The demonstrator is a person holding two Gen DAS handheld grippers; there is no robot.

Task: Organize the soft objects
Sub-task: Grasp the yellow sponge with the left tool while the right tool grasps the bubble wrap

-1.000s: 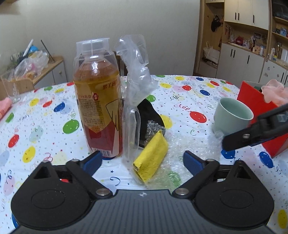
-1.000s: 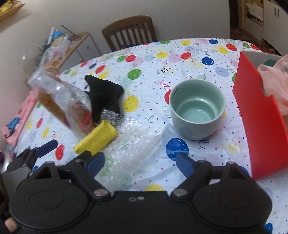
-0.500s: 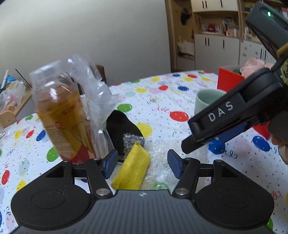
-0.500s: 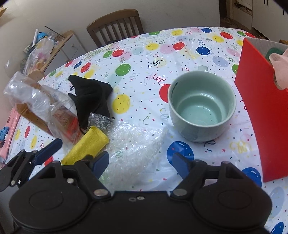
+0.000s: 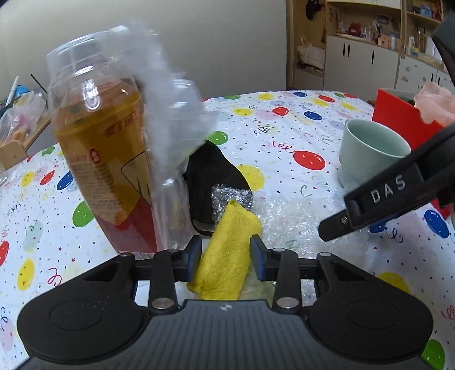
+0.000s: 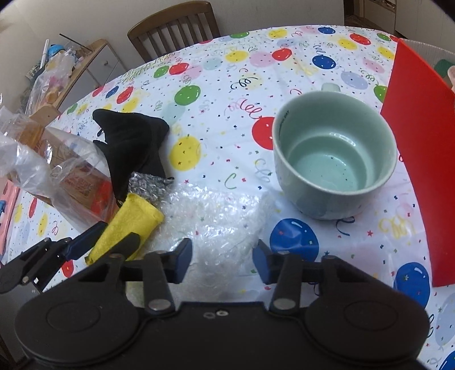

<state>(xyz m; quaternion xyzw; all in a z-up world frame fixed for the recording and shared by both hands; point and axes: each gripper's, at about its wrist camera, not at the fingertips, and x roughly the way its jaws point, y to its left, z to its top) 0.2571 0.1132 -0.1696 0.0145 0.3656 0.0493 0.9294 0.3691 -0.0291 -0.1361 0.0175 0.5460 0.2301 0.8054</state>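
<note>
A rolled yellow cloth (image 5: 230,227) (image 6: 136,216) lies on the balloon-print tablecloth, next to a crumpled sheet of bubble wrap (image 6: 216,216) (image 5: 287,219). My left gripper (image 5: 226,256) (image 6: 113,239) is closing on the roll, and its blue pads touch both of the roll's sides. My right gripper (image 6: 221,263) hangs low over the bubble wrap. Its jaws are closing with the wrap between the pads, which do not visibly squeeze it. Behind the roll lie a black cloth (image 6: 133,142) (image 5: 213,176) and a foil wad (image 5: 231,196).
A drink bottle in a clear plastic bag (image 5: 105,159) stands close to the left of the roll. To the right are a pale green mug (image 6: 335,168) and a red box (image 6: 421,142) holding a pink cloth (image 5: 435,105). A wooden chair (image 6: 173,25) stands beyond the table.
Both grippers came down and closer to the table while their jaws narrowed. The left pads drew in around the yellow roll, and the right pads drew in over the bubble wrap.
</note>
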